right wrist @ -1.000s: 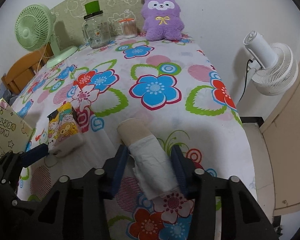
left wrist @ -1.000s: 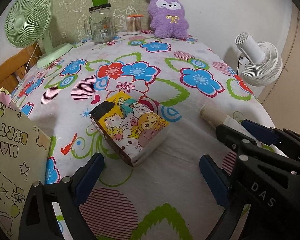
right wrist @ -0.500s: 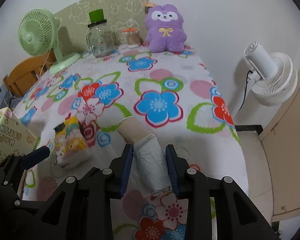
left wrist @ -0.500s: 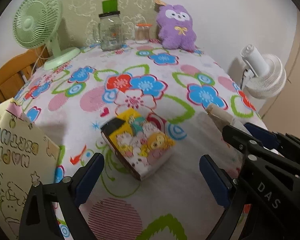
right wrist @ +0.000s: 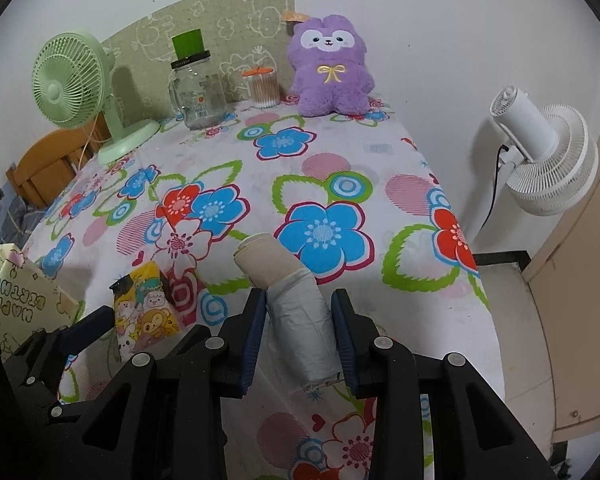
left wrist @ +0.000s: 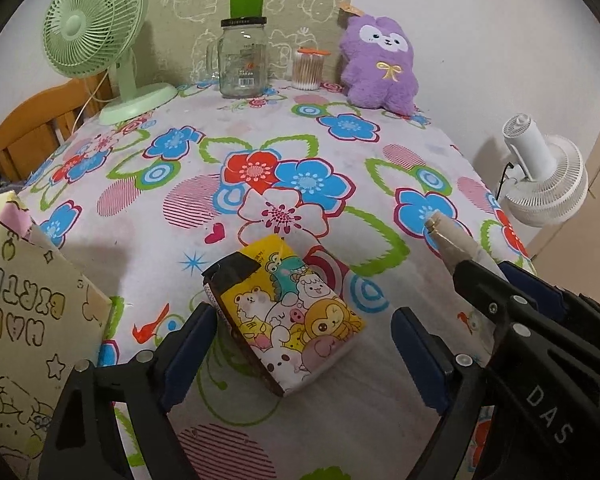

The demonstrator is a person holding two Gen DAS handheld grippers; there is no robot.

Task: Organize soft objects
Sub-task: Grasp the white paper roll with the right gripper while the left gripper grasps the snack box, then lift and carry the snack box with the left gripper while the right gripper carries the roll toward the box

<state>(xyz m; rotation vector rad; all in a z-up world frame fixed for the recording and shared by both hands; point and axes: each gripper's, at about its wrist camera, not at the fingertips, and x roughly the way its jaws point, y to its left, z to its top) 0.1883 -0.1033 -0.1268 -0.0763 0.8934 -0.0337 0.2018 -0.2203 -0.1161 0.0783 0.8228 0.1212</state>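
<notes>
The right claw (right wrist: 300, 334) is gripping the roll (right wrist: 296, 312); the left claw (left wrist: 303, 350) is closing, pads not yet touching the pack (left wrist: 288, 316) between them. Nothing looks sorted yet.

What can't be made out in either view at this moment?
- Roll, right wrist view: its near end is hidden by the right claw shut on it; what the grey wrap is cannot be told.
- Tissue pack, left wrist view: the closing left claw straddles it; whether the pads touch it cannot be told.
- Birthday bag, left wrist view: cut off by the frame edge, contents unseen.
- Jar label: too small to read.
</notes>
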